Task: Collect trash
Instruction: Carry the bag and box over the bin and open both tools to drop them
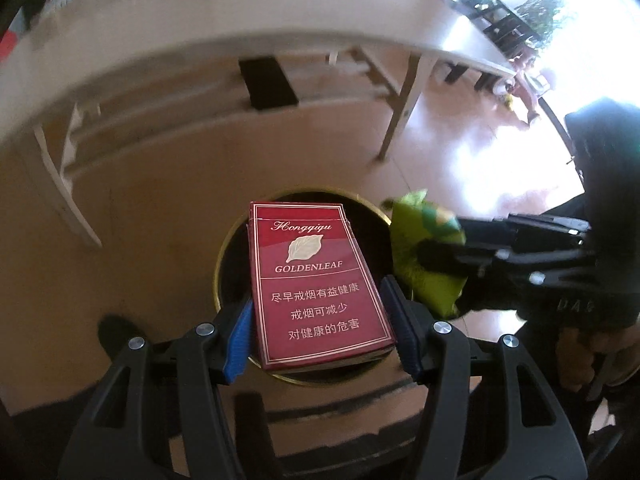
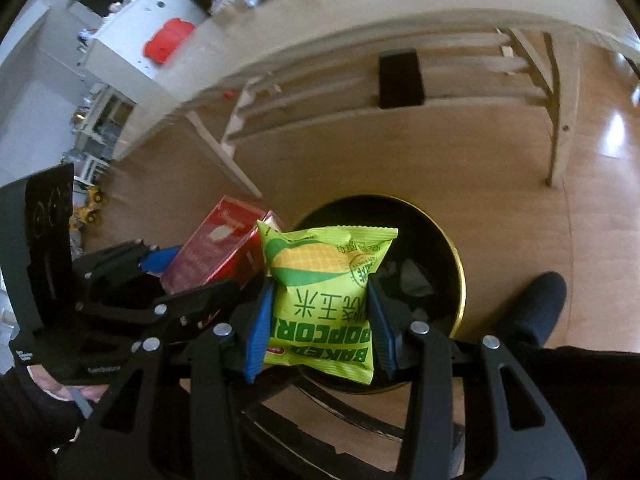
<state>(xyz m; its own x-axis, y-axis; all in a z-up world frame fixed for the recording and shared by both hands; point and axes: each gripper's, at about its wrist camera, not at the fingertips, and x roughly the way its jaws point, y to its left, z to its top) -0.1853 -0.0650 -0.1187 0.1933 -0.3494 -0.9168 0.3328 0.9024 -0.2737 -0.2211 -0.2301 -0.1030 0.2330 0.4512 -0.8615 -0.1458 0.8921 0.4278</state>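
Hanging over the round bin [image 1: 224, 256], the left gripper [image 1: 320, 320] clamps a red cigarette pack [image 1: 316, 284] by its long sides. The right gripper [image 2: 318, 320] likewise pinches a green popcorn bag [image 2: 320, 292] (both sets of jaws closed on trash), so either piece, once let go, should fall inside.

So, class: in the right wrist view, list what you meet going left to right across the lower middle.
Left tool → red cigarette pack → green popcorn bag → black bin → dark shoe.

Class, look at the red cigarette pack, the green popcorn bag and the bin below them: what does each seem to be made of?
Cigarette pack: probably printed card with a slight sheen; crisp flat faces and sharp edges.
Popcorn bag: likely thin plastic film, glossy; crinkled, with a crimped top seam.
Bin: dark inside with a shiny gold rim, maybe metal; hard to tell.
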